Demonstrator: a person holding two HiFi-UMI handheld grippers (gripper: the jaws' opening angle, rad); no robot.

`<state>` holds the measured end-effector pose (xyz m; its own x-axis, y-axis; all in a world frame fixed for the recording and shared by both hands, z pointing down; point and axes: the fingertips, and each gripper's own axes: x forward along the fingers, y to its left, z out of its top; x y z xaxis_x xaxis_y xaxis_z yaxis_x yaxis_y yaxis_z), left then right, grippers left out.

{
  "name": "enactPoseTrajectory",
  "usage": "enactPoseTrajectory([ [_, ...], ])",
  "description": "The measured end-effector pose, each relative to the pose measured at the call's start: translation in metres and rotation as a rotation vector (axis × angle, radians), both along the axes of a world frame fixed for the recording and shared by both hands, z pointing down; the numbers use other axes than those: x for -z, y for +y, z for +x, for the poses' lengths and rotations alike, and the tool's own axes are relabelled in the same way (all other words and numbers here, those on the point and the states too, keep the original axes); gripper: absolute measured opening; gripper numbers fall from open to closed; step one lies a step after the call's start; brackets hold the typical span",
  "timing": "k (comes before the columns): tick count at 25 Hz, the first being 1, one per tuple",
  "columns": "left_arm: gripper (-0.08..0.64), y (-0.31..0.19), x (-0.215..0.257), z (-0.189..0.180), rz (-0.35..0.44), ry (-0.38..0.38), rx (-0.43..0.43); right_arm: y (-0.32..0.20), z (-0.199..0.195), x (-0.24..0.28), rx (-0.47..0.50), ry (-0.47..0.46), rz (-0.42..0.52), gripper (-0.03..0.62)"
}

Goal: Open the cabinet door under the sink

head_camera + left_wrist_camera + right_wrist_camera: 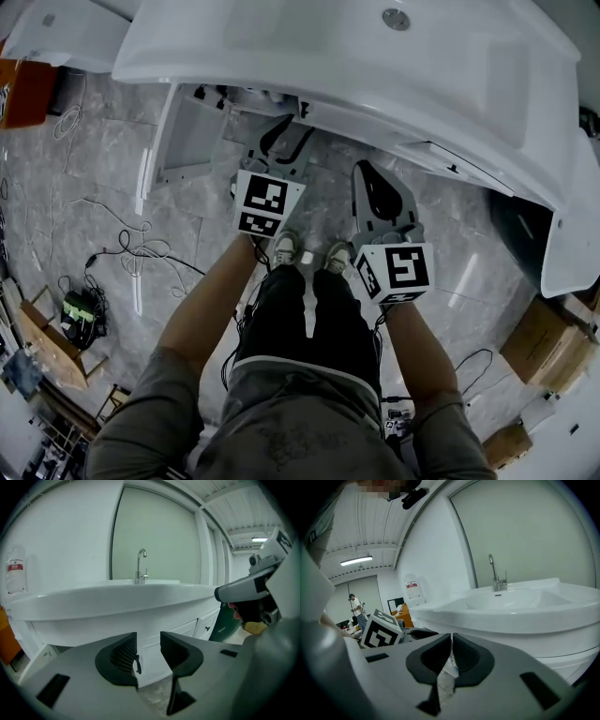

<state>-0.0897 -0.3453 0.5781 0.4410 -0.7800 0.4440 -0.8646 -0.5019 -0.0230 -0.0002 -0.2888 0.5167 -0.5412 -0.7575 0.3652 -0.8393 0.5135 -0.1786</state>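
approach step; the door is not yet gripped. the person stands square to the white sink (375, 84), both tools held low in front of the cabinet under it.

left tool (148, 649): jaws wide apart, nothing between the pads. through the gap shows the cabinet door (151, 674) with its small dark handle (137, 663). the handle sits at the left jaw's inner edge in that view, some way ahead and untouched.

right tool (451, 657): jaws drawn almost together, only a thin slit, holding nothing. it hangs beside the left one, level with the sink's front.

judgement: the left tool should go forward and a touch left so the handle falls between the pads. then close on it and pull back toward the person along the door's swing.

room: the sink's front edge overhangs the cabinet, so the tool has to work under it. a second handle (206, 629) shows on the door further right. the floor (450, 253) before the cabinet holds only the person's shoes (286, 248). loose cables (131, 248) lie toward the floor's left side, well apart from the tools.
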Motion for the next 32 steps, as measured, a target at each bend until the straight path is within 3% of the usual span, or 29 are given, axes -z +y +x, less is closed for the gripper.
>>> enactPoseTrajectory([
  [9, 0.147, -0.024, -0.078, -0.007, -0.122, -0.016, 0.050, -0.003, -0.005, -0.053, 0.008, 0.004, -0.021, 0.034],
  [13, 0.147, -0.034, -0.095, -0.005, -0.097, 0.000, 0.046, -0.006, -0.004, -0.075, 0.002, 0.009, -0.038, 0.034],
  [24, 0.146, -0.054, -0.153, -0.009, -0.151, 0.015, 0.077, -0.017, -0.005, -0.116, -0.031, -0.024, -0.049, 0.034],
  [32, 0.065, -0.063, -0.166, -0.007, -0.137, 0.007, 0.081, -0.016, 0.008, -0.130, -0.059, -0.018, -0.064, 0.034],
])
